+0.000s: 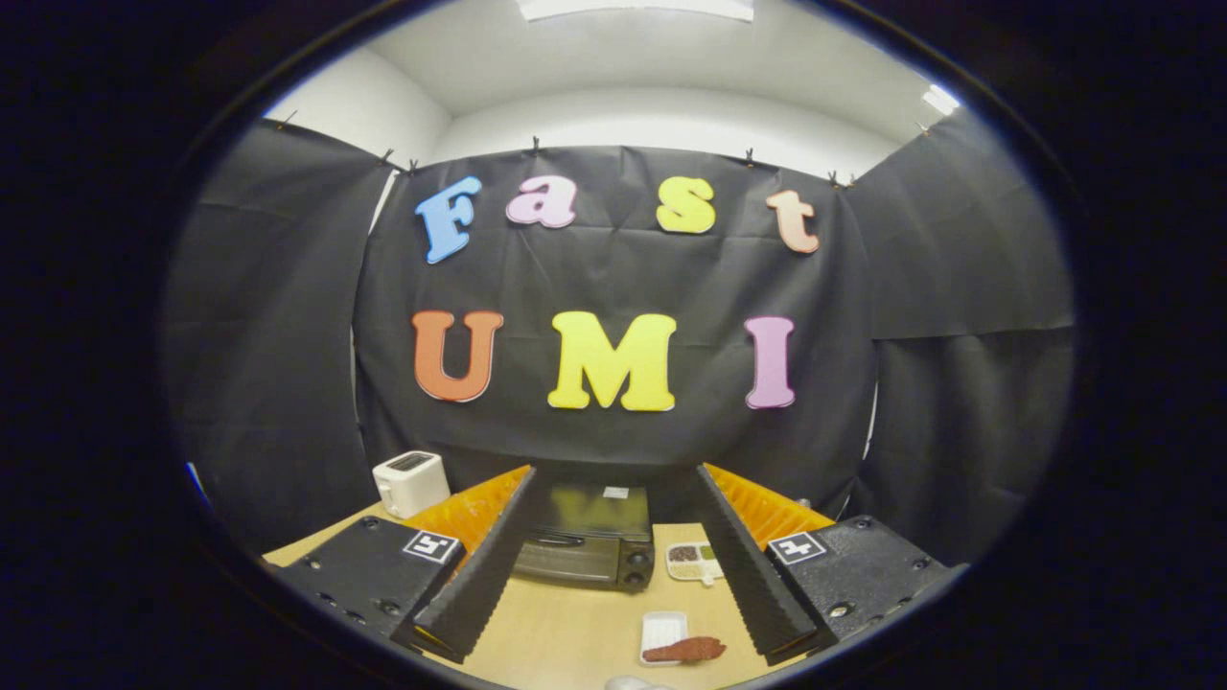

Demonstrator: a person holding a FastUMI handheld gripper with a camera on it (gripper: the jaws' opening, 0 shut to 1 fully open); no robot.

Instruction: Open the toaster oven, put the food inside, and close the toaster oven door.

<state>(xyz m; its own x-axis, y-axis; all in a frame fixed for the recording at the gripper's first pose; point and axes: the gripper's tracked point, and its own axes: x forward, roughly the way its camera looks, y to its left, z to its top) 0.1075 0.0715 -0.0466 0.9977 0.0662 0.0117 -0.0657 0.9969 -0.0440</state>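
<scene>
Toaster oven (587, 544): dark boxy body on the desk (566, 632), door shut, sits beyond and between the fingers of the tongs (613, 498)
Door handle (556, 540): thin bar across the top of the door front, likely the place to hook and pull down
Oven handling: looks heavy and rigid, probably stays put under a gentle pull; glass front judged fragile, so no knocking with the fingertips
Knobs (634, 565): two round ones stacked at the door's right, best avoided when reaching in
Food (684, 650): reddish-brown flat strip lying across the near end of a small white tray (661, 631), nearer than the oven, just inside the right finger
Food handling: seems light and soft, maybe slippery; best pinched across its narrow width near the middle, lightly
Tongs: spread wide, holding nothing, raised above the desk
Other items: white pop-up toaster (410, 482) far left; divided dish (692, 562) right of the oven
Task stage: apparently at the start, door not yet opened
</scene>
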